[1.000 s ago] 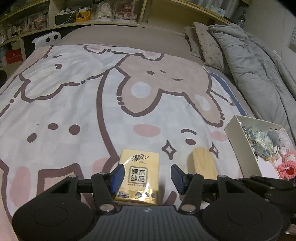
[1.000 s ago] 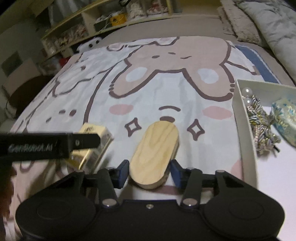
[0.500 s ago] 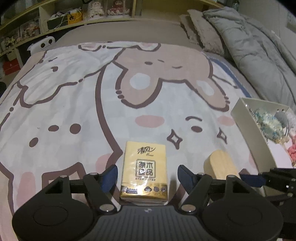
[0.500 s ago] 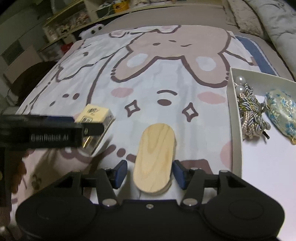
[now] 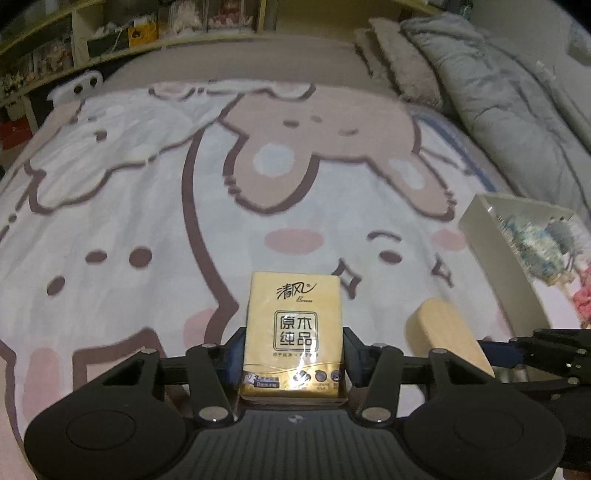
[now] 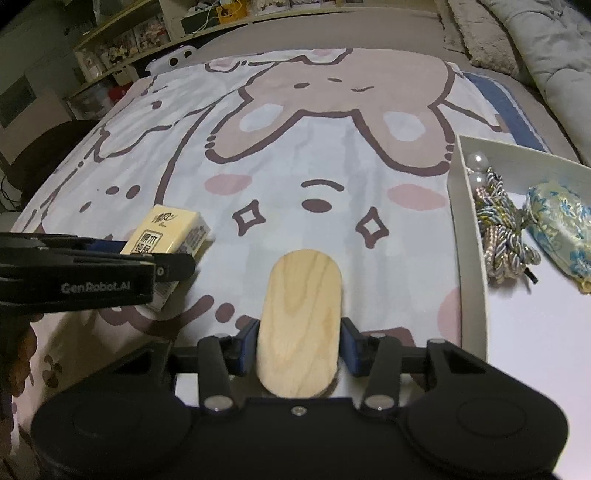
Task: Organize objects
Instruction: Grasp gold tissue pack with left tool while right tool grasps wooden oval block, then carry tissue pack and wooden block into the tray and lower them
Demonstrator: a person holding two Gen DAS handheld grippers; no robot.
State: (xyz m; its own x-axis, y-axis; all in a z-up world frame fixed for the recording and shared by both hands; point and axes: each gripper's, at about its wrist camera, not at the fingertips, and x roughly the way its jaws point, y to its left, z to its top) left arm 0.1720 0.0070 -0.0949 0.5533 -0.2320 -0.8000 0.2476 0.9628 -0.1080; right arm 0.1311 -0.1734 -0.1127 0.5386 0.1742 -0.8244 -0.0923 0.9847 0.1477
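Note:
A yellow tissue pack [image 5: 294, 334] lies on the cartoon bedspread between the pads of my left gripper [image 5: 294, 354], which is shut on its sides. It also shows in the right wrist view [image 6: 168, 236]. An oval wooden block [image 6: 300, 325] sits between the pads of my right gripper [image 6: 298, 349], which is shut on it. The block also shows in the left wrist view [image 5: 448, 334]. The left gripper's side [image 6: 85, 275] shows to the left of the block.
A white open box [image 6: 467, 236] stands at the right, holding braided cords with pearls [image 6: 496, 232] and a blue floral pouch [image 6: 561, 229]. A grey duvet [image 5: 517, 110] and pillows lie at the back right. Shelves [image 5: 110, 33] run behind the bed.
Both grippers have closed: the left onto the tissue pack, the right onto the wooden block. Both had stood open around these things in the earlier frames.

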